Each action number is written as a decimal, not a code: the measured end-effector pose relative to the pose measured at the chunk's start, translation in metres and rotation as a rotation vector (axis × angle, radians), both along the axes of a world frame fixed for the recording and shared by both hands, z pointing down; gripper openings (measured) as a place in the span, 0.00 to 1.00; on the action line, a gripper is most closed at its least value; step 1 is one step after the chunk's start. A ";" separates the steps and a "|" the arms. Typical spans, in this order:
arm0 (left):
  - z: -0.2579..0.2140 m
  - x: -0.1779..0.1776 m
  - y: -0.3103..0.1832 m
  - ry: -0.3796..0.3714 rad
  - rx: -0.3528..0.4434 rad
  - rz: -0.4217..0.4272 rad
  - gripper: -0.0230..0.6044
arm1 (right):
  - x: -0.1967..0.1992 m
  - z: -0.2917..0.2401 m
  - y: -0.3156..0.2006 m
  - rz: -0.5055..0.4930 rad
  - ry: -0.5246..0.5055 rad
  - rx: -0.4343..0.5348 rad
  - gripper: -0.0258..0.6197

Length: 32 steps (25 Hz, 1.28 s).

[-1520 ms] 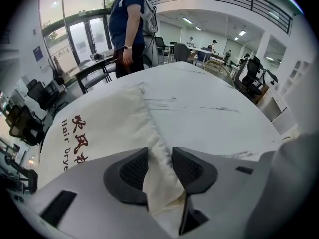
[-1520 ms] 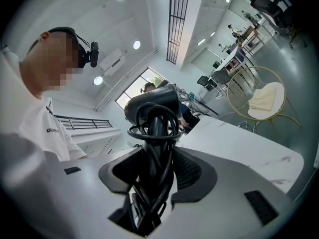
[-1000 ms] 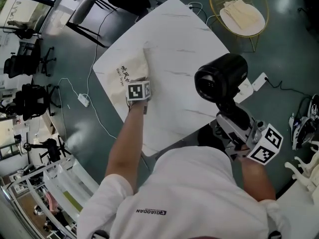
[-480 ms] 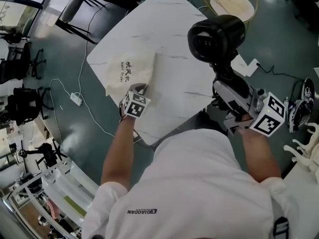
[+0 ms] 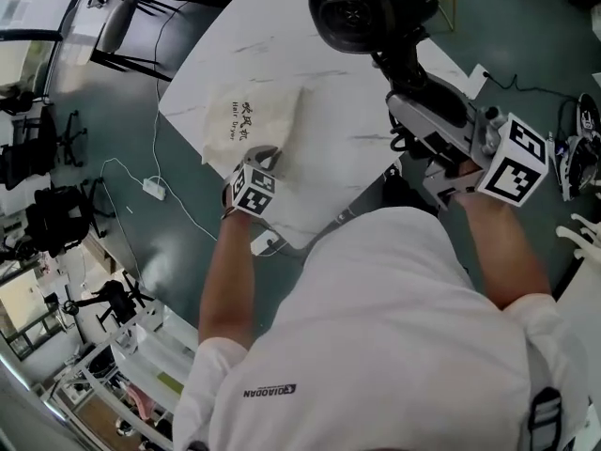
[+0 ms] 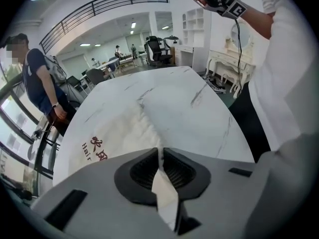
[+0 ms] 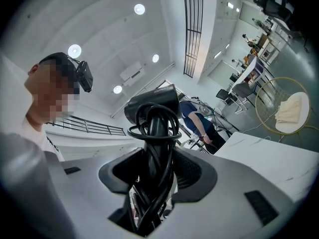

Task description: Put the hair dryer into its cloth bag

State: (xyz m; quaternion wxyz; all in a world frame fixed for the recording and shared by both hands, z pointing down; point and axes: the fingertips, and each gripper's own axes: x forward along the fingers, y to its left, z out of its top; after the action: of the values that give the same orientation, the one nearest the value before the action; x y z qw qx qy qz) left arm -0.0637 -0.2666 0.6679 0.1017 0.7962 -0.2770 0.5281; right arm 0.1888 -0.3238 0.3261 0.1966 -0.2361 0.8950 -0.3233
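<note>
Nothing is bagged yet. The right gripper [image 5: 413,97] clamps the hair dryer [image 5: 371,7] aloft at far right by its cord-wrapped handle. The left gripper [image 5: 266,155] pinches the cloth bag [image 5: 246,120] at its near edge, flat on the table [image 5: 357,148].

The left gripper [image 5: 264,161] points down at the white marbled table [image 5: 357,130], its tip on the near edge of the cloth bag [image 5: 246,120]. The bag lies on the table just beyond the tip, dark lettering on its upper face. Well to the right of that gripper and raised above the table, the right gripper [image 5: 410,101] carries the black hair dryer [image 5: 371,6] by its handle, and the barrel's round mouth faces the camera. To the left of the left gripper, down on the floor [image 5: 113,120], a small white box [image 5: 153,188] sits on a thin white cable.
</note>
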 end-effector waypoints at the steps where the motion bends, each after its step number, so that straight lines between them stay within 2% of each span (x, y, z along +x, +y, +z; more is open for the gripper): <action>1: 0.001 0.004 0.002 -0.020 -0.002 0.011 0.13 | 0.005 -0.003 0.001 0.003 0.006 0.006 0.36; 4: 0.002 0.017 0.007 -0.061 -0.011 0.027 0.16 | 0.022 -0.009 0.003 0.015 0.024 0.006 0.36; 7: -0.002 0.014 0.003 -0.037 -0.011 -0.013 0.30 | 0.021 -0.008 0.004 0.029 0.042 0.009 0.36; 10: -0.009 0.012 -0.008 0.002 0.016 -0.089 0.30 | 0.019 -0.004 0.007 0.043 0.051 0.021 0.36; 13: -0.012 0.030 -0.026 0.027 0.018 -0.167 0.30 | 0.032 -0.001 0.006 0.054 0.046 0.014 0.37; 17: 0.008 0.042 -0.039 -0.014 -0.026 -0.240 0.30 | 0.040 0.008 0.007 0.070 0.050 -0.004 0.37; 23: 0.030 0.031 -0.048 -0.053 -0.083 -0.326 0.29 | 0.045 0.016 0.006 0.097 0.060 -0.026 0.37; 29: 0.040 0.021 -0.051 -0.008 -0.134 -0.423 0.25 | 0.050 0.028 0.005 0.110 0.060 -0.048 0.37; 32: 0.040 0.025 -0.052 0.094 -0.186 -0.502 0.23 | 0.054 0.033 0.002 0.114 0.052 -0.066 0.37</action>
State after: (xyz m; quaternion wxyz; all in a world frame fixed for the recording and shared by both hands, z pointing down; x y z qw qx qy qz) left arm -0.0383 -0.3183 0.7084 0.3150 0.7134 -0.4112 0.4720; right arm 0.2424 -0.3215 0.3595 0.1836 -0.3011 0.8739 -0.3346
